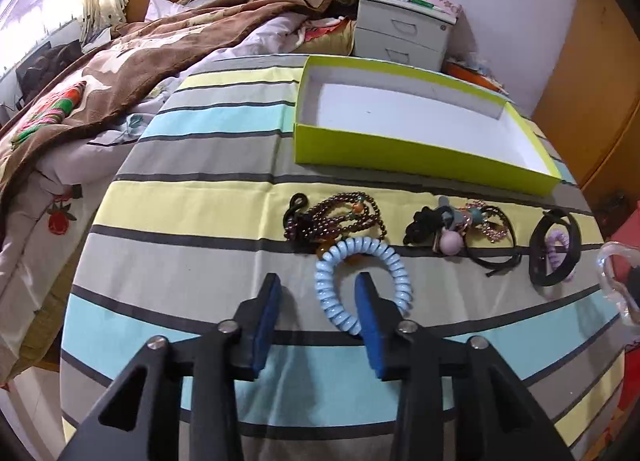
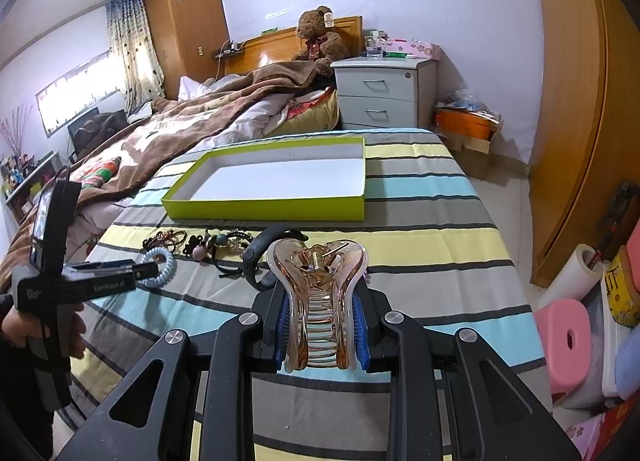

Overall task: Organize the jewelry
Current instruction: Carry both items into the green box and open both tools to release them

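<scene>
Hair clip (image 2: 318, 301) in right claw (image 2: 320, 325) hides wristband (image 2: 256, 257) partly

Striped desk (image 1: 200, 197) with jewelry laid out

A lime box (image 1: 420, 157), beaded necklace (image 1: 340, 217), blue coil tie (image 1: 360, 281), black hairbands (image 1: 496, 257) and wristband (image 1: 554, 249) lie on it.

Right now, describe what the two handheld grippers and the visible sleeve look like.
Both are black plastic, scissor-like linkages with silver rivets and blue pads inside the fingers. The left gripper is seen from the side in the right wrist view, with white lettering on its body and a small screen mounted upright. The sleeve by its handle is dark. The right gripper looks identical.
</scene>
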Demonstrator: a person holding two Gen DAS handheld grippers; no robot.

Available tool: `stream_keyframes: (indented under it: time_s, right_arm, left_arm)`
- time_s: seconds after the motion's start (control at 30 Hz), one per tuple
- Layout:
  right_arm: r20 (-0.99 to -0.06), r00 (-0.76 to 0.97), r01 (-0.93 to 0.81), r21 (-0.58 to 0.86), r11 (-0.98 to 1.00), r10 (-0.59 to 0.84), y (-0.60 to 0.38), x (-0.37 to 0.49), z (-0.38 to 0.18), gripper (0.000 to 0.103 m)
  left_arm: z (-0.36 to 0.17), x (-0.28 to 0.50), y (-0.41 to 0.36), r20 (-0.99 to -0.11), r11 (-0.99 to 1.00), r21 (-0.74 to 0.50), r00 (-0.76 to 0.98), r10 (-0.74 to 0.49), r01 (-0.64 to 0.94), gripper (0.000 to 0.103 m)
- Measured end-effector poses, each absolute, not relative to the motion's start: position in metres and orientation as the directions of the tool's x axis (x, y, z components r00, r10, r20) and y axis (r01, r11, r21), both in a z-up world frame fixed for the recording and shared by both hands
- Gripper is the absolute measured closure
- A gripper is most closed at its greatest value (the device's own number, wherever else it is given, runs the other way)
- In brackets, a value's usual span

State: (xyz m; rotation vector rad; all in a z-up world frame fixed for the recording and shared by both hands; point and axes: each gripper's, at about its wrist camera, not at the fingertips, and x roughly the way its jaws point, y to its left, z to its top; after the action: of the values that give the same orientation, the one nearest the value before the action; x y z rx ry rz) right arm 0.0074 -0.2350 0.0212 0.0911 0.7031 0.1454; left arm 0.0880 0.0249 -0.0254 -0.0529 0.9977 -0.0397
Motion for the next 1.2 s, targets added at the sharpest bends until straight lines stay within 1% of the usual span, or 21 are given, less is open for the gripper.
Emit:
stream_keyframes:
  time_s: [0.1, 0.17, 0.2, 0.23, 0.3, 0.37, 0.43, 0.47, 0.53, 0.57, 0.6, 0.63, 0.67, 0.7, 0.73, 0.9, 1.2]
  right_arm:
    - [-0.634, 0.755, -0.102, 0.137, 0.985, 0.166, -0.236, 0.008, 0.021, 0.076]
    - [-0.634, 0.755, -0.102, 0.139, 0.985, 0.168, -0.237, 0.009, 0.022, 0.076]
    - [-0.634, 0.755, -0.101, 0.140, 0.985, 0.168, -0.237, 0.009, 0.021, 0.076]
    - [-0.633, 0.756, -0.101, 0.141, 0.985, 0.168, -0.237, 0.009, 0.022, 0.076]
    - [-0.633, 0.755, -0.101, 0.144, 0.984, 0.171, -0.238, 0.009, 0.021, 0.076]
    - [-0.633, 0.755, -0.101, 0.145, 0.984, 0.171, -0.238, 0.010, 0.021, 0.076]
    - [-0.633, 0.755, -0.100, 0.146, 0.984, 0.171, -0.238, 0.009, 0.021, 0.076]
    - [-0.633, 0.756, -0.100, 0.145, 0.984, 0.170, -0.238, 0.009, 0.021, 0.076]
    - [-0.633, 0.756, -0.098, 0.142, 0.985, 0.166, -0.238, 0.009, 0.021, 0.076]
    - [-0.632, 0.757, -0.097, 0.141, 0.985, 0.165, -0.238, 0.009, 0.021, 0.076]
    - [-0.631, 0.759, -0.094, 0.140, 0.986, 0.162, -0.238, 0.009, 0.021, 0.076]
    - [-0.630, 0.760, -0.092, 0.140, 0.986, 0.161, -0.238, 0.009, 0.022, 0.076]
    - [-0.630, 0.760, -0.090, 0.139, 0.986, 0.158, -0.237, 0.009, 0.022, 0.076]
    - [-0.630, 0.761, -0.088, 0.137, 0.987, 0.155, -0.237, 0.009, 0.022, 0.076]
    - [-0.629, 0.762, -0.086, 0.136, 0.987, 0.153, -0.236, 0.009, 0.023, 0.076]
    - [-0.618, 0.773, -0.079, 0.131, 0.988, 0.143, -0.234, 0.010, 0.030, 0.076]
    - [-0.589, 0.795, -0.089, 0.127, 0.988, 0.147, -0.230, 0.025, 0.051, 0.076]
  left_arm:
    - [-0.029, 0.087, 0.020, -0.842, 0.999, -0.025, 0.538, -0.037, 0.029, 0.049]
    - [-0.029, 0.085, 0.016, -0.838, 0.999, 0.004, 0.545, -0.018, 0.039, 0.047]
    - [-0.029, 0.085, 0.017, -0.840, 1.000, -0.001, 0.543, -0.012, 0.022, 0.043]
    - [-0.030, 0.085, 0.019, -0.842, 1.000, 0.001, 0.539, -0.002, 0.005, 0.035]
    - [-0.032, 0.086, 0.026, -0.848, 0.999, -0.008, 0.530, 0.011, -0.035, 0.025]
    - [-0.032, 0.086, 0.028, -0.848, 0.999, -0.009, 0.529, 0.012, -0.037, 0.025]
    - [-0.032, 0.085, 0.028, -0.847, 0.999, -0.005, 0.532, 0.017, -0.040, 0.029]
    - [-0.031, 0.085, 0.028, -0.845, 0.999, -0.007, 0.535, 0.012, -0.033, 0.032]
    - [-0.028, 0.084, 0.027, -0.837, 1.000, -0.003, 0.547, 0.010, -0.023, 0.063]
    - [-0.028, 0.084, 0.027, -0.837, 1.000, 0.000, 0.548, 0.007, -0.013, 0.068]
    - [-0.027, 0.085, 0.027, -0.837, 1.000, -0.008, 0.547, -0.003, -0.007, 0.077]
    - [-0.027, 0.084, 0.028, -0.837, 1.000, -0.019, 0.548, -0.015, -0.001, 0.081]
    - [-0.027, 0.084, 0.028, -0.835, 1.000, -0.016, 0.550, -0.013, 0.000, 0.083]
    - [-0.026, 0.084, 0.028, -0.833, 1.000, -0.023, 0.552, -0.020, 0.003, 0.089]
    - [-0.026, 0.084, 0.029, -0.833, 0.999, -0.035, 0.552, -0.033, 0.007, 0.092]
    - [-0.021, 0.082, 0.032, -0.827, 0.997, -0.068, 0.558, -0.070, 0.024, 0.093]
    - [0.008, 0.082, 0.035, -0.792, 0.992, -0.110, 0.598, -0.121, 0.055, 0.093]
